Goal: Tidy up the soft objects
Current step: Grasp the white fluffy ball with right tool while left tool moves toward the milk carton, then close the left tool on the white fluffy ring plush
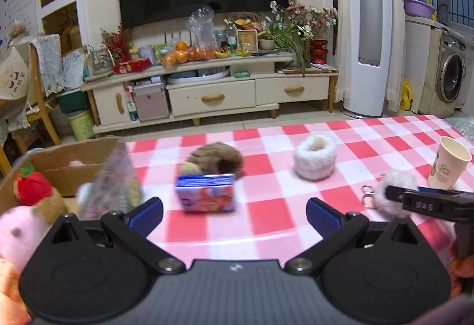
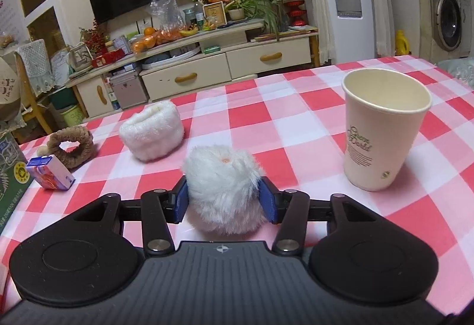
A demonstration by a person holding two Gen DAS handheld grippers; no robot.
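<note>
On red-checked tablecloth (image 2: 254, 117), right gripper (image 2: 225, 200) squeezes the fluffy white fur pompom (image 2: 223, 188), light and squashy, at mid-body; left gripper (image 1: 234, 215) gapes wide, empty.

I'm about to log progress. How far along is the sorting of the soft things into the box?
Done: the cardboard box already holds a strawberry plush and a pink plush. In hand: the right hand-held gripper is shut on the white pom-pom; the left hand-held gripper is open, holding nothing. Left on the table: the white fuzzy cuff and brown fuzzy ring.
</note>
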